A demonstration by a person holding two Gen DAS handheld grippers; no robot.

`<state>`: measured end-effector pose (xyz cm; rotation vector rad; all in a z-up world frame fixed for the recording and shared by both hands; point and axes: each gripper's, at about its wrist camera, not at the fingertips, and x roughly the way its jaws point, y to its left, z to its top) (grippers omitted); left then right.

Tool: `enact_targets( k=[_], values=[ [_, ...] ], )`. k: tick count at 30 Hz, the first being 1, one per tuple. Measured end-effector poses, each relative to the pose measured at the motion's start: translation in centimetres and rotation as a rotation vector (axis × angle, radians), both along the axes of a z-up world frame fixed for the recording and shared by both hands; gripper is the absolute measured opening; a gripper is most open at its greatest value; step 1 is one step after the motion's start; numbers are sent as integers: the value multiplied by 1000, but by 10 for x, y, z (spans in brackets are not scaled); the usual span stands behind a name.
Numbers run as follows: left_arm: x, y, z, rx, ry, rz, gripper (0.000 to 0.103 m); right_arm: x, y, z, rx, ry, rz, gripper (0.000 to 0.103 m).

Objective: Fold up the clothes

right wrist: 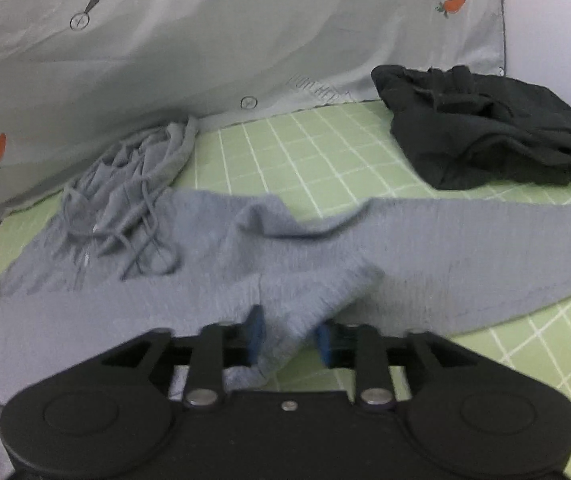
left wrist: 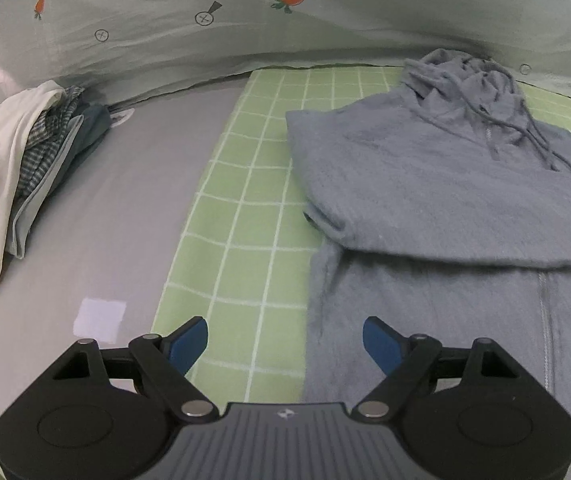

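Note:
A grey-blue hoodie [left wrist: 445,184] lies flat on a green checked sheet [left wrist: 241,216], hood and drawstrings at the far end, one sleeve folded across its chest. My left gripper [left wrist: 285,344] is open and empty, just above the sheet at the hoodie's left edge. In the right wrist view the hoodie [right wrist: 213,280] spreads across the sheet [right wrist: 305,148] with its other sleeve stretched out to the right. My right gripper [right wrist: 289,340] is shut on a pinched fold of the hoodie's fabric, lifted slightly.
A stack of folded clothes [left wrist: 33,168] sits on the grey sheet at the left. A crumpled black garment [right wrist: 485,128] lies at the far right. A grey carrot-print quilt [left wrist: 245,20] rises along the back.

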<state>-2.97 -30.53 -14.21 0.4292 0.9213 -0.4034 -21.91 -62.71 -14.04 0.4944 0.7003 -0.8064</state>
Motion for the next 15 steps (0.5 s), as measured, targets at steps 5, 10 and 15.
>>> enact_targets(
  k=[5, 10, 15],
  values=[
    [26, -15, -16, 37, 20, -3, 87, 0, -12, -11, 43, -30, -34, 44],
    [41, -25, -27, 58, 15, 0, 95, -1, -25, -9, 65, -65, -33, 10],
    [48, -26, -28, 65, -10, 46, 96, -2, -30, 22, -9, -169, 32, 7]
  ],
)
